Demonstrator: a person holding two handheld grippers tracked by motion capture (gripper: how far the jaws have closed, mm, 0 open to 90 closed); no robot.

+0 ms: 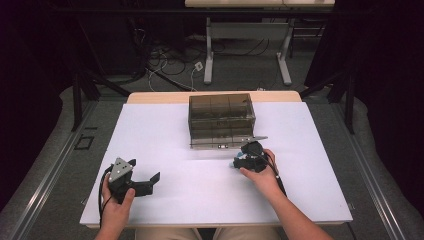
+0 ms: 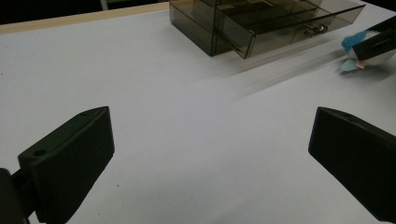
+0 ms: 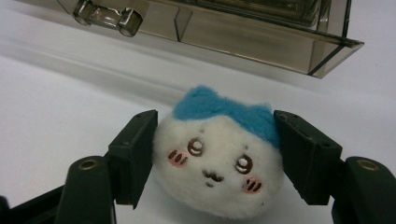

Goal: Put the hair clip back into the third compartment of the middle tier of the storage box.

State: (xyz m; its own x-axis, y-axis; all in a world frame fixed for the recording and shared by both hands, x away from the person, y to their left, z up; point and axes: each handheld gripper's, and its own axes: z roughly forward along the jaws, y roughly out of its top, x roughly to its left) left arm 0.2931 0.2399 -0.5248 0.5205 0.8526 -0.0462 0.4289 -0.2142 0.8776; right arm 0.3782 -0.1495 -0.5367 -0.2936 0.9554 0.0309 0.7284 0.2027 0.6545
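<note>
White sheet (image 1: 165,150) over wooden table (image 1: 150,97). Grey carpet floor (image 1: 240,75) beyond, tangle of cables (image 1: 165,62) on it. Second table (image 1: 250,30) farther back on grey metal legs. Dark curtains (image 1: 380,60) either side. Dim surroundings, tabletop brightly lit.

A small round white plush toy with a blue tuft on top (image 3: 219,163) sits on the white tabletop (image 3: 56,102), just in front of the smoky transparent plastic drawer box (image 3: 261,32). Its embroidered face (brown eyes, pink striped cheeks, a tiny mouth) looks out between the right tongs (image 3: 215,158), whose black jaws press against both its sides. The toy sits slightly tilted.
</note>
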